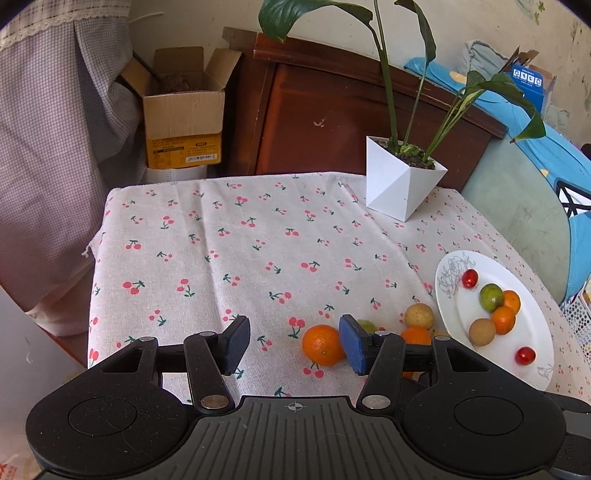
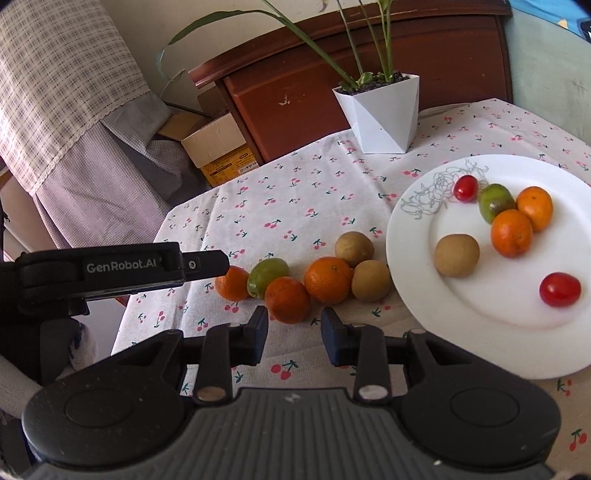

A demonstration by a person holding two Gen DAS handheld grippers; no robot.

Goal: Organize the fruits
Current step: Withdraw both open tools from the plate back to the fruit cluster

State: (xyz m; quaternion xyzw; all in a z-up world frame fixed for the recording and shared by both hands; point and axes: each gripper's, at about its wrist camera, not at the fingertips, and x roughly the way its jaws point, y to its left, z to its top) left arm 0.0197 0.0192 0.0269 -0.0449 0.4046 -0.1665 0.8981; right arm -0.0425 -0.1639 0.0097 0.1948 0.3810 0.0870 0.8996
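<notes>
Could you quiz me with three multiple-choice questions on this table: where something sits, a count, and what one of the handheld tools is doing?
1. Where is the white plant pot?
A. On the plate
B. At the table's far edge
C. On the floor

2. How many cherry tomatoes lie on the plate?
A. One
B. Two
C. Four

3. The right tool is:
A. Open, holding nothing
B. Shut on an orange
C. Shut on a kiwi

Answers: B, the pot stands on the cloth before the wooden cabinet; B, one tomato by the drawing, another nearer; A, bare cloth shows between its pads.

Dark wooden cabinet [image 1: 343, 110] against pale wall [image 1: 192, 26], checked curtain [image 1: 55, 110], open cardboard box [image 1: 184, 110] alongside.
</notes>
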